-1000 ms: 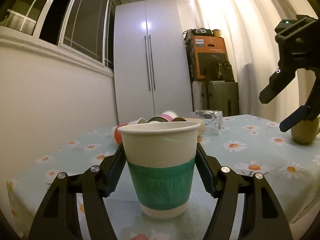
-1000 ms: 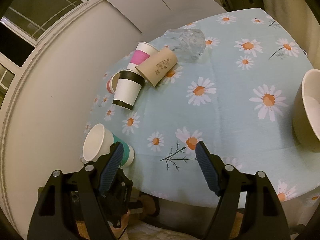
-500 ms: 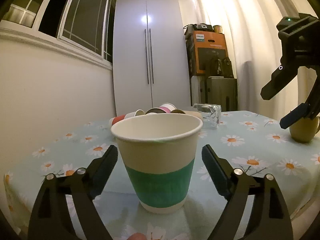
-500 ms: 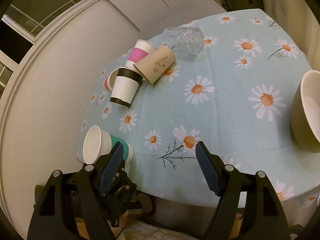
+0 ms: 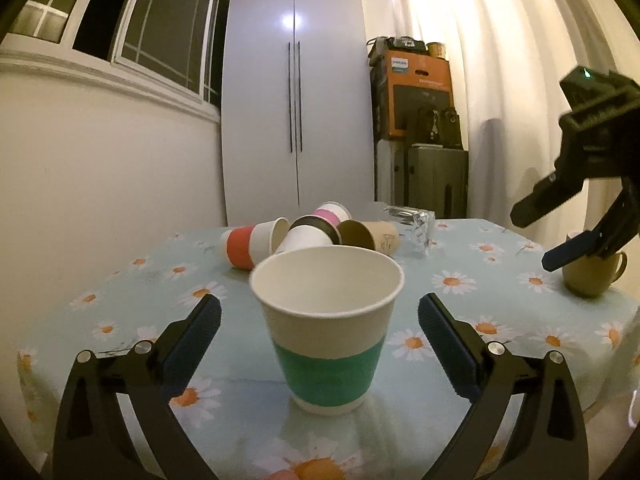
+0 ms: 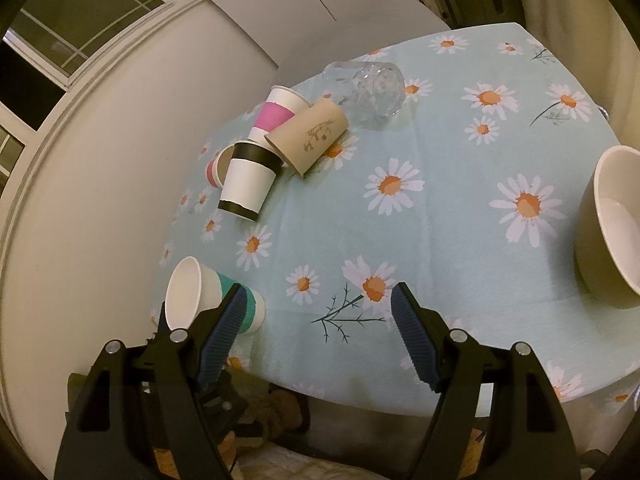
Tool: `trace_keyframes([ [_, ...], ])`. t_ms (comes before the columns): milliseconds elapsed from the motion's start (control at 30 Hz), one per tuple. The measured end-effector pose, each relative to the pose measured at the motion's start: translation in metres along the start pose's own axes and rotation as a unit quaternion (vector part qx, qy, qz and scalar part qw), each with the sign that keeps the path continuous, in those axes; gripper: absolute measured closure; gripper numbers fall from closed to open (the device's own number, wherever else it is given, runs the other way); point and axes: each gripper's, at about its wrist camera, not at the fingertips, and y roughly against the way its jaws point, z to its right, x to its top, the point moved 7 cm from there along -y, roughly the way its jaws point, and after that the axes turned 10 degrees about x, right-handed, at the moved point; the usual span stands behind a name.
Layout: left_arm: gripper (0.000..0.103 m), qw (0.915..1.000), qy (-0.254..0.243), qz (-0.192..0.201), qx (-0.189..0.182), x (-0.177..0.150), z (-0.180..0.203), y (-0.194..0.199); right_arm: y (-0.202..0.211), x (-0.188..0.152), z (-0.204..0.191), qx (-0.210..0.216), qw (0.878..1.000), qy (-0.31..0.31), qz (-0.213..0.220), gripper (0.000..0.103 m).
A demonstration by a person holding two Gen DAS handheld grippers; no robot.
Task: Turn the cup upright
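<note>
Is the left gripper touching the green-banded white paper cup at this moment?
Apart. The left wrist view shows the left gripper open, tablecloth visible between each finger and the upright green-banded white paper cup.

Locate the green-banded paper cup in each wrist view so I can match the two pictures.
Left wrist view: the green-banded cup stands upright at lower centre, between the open left claw fingers, touching neither.
Right wrist view: the same cup sits at lower left near the table edge, partly behind the open right claw left finger.
Shared landmark: the black-banded cup lying in the heap of tipped cups beyond it.
</note>
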Motion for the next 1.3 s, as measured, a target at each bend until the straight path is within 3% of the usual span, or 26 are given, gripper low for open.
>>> trace_keyframes([
  [167, 0.007, 0.9989, 0.002, -0.041, -0.022, 0.012, -0.011, 0.008, 0.002, 0.000, -0.003, 0.003, 1.000, 0.005, 0.003, 0.029],
  [567, 0.007, 0.9936, -0.004, -0.070, -0.089, 0.062, -0.033, 0.048, -0.007, -0.003, -0.016, 0.003, 1.000, 0.024, 0.000, 0.029],
  [667, 0.007, 0.9916, -0.024, -0.080, -0.098, 0.072, -0.040, 0.053, -0.010, -0.004, -0.021, 0.006, 0.999, 0.031, 0.000, 0.029],
  [833, 0.007, 0.9885, -0.007, -0.094, -0.119, 0.087, -0.070, 0.057, -0.013, -0.007, -0.031, 0.002, 0.999, 0.048, 0.003, 0.029],
  [1100, 0.007, 0.9832, 0.025, -0.100, -0.151, 0.072, -0.103, 0.066, -0.012, -0.026, -0.052, -0.005, 0.997, 0.080, 0.009, 0.029],
  [1300, 0.007, 0.9793, 0.053, -0.109, -0.162, 0.073, -0.125, 0.070, -0.005, -0.058, -0.080, -0.031, 0.987, 0.154, 0.041, 0.029],
])
